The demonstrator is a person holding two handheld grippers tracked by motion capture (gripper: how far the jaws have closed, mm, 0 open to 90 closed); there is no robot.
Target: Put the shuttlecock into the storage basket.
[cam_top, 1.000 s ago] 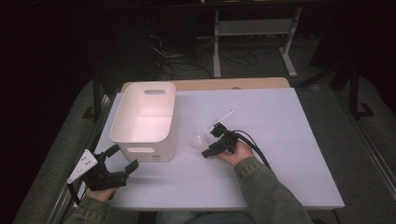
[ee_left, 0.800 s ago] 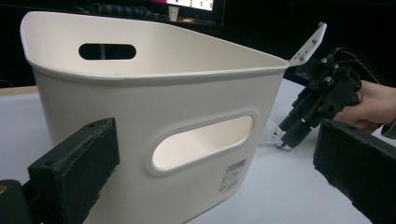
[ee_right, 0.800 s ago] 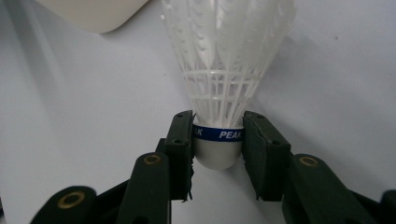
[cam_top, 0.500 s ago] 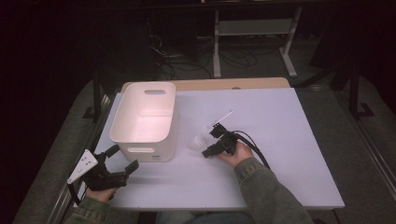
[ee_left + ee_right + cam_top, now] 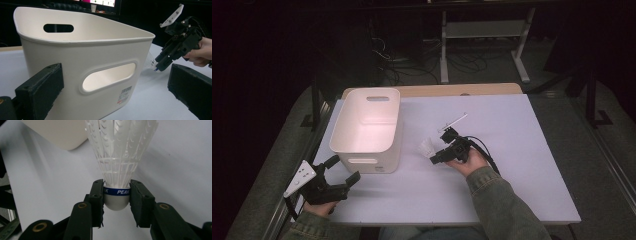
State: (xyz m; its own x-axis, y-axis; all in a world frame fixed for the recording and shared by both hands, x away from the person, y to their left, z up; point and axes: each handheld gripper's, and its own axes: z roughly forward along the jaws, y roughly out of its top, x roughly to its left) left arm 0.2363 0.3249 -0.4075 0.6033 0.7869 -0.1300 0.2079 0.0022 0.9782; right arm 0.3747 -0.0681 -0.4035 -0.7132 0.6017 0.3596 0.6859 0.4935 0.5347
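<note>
The right gripper [image 5: 116, 195] clamps the cork of a white shuttlecock [image 5: 120, 152] over the table [image 5: 180, 157]; a bin [image 5: 57, 132] stands behind.

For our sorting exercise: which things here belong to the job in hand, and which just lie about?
In the job: shuttlecock, right gripper shut on its cork; white bin beside it.
Lying about: left gripper, open; cables and metal stand behind the table.

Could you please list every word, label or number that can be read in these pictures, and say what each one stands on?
"PEAK": white letters on the blue band around the base of the shuttlecock; a "K" shows further left on the same band.
Barcode sticker with small print: low on the side of the white bin, too small to read.
</note>
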